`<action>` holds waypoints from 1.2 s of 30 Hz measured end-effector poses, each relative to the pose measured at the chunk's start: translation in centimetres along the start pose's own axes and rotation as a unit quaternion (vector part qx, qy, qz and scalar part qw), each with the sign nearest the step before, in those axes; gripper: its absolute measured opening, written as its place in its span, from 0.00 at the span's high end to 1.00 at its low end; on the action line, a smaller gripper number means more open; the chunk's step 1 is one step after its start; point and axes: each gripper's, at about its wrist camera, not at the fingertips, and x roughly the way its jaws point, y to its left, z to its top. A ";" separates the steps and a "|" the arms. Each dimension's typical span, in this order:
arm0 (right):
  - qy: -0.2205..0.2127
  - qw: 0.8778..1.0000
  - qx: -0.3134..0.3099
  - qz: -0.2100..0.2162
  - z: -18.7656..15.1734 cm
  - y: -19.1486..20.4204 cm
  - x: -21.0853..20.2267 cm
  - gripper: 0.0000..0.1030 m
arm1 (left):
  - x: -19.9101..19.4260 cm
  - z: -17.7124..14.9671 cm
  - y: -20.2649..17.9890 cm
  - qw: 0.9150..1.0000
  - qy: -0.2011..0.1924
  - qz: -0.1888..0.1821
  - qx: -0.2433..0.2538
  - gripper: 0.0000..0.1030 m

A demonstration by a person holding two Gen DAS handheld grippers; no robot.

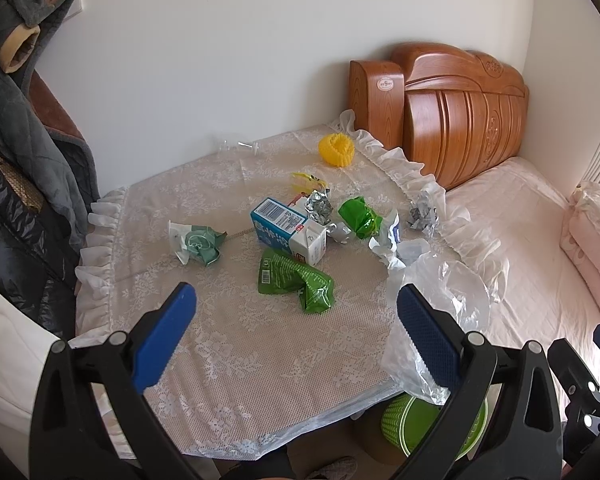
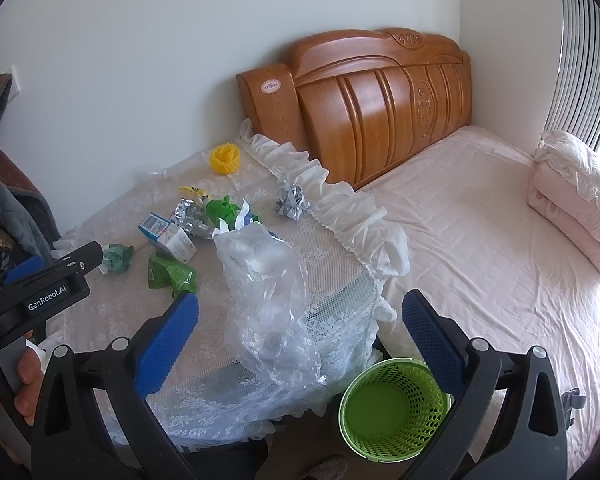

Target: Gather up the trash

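Note:
Trash lies on a lace-covered table [image 1: 240, 352]: a blue and white carton [image 1: 288, 230], a green wrapper [image 1: 296, 280], a crumpled green and white packet [image 1: 198, 242], foil balls [image 1: 319, 206], a green bag [image 1: 358, 216], a grey paper ball [image 1: 422, 214] and a clear plastic bag [image 2: 268, 304] at the table's right edge. A green mesh bin [image 2: 394, 410] stands on the floor below that edge. My left gripper [image 1: 296, 332] hovers open above the table's near part. My right gripper [image 2: 300, 332] is open over the plastic bag and the bin. Neither holds anything.
A yellow foam net [image 1: 337, 150] and a clear plastic piece [image 1: 236, 145] lie at the table's far side. A bed [image 2: 480, 240] with a wooden headboard [image 2: 380, 100] and a folded pink quilt [image 2: 572, 196] is to the right. Coats [image 1: 24, 152] hang on the left.

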 end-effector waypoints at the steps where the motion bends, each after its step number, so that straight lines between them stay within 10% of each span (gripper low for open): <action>1: 0.000 1.000 0.000 0.000 0.0 0.0 0.0 0.02 | 0.0 0.0 0.0 1.000 0.000 -0.001 0.000 0.06; 36: 0.003 1.000 -0.002 0.000 -0.2 0.1 0.1 0.02 | -0.1 -1.9 -0.2 1.000 0.001 0.000 -0.003 0.06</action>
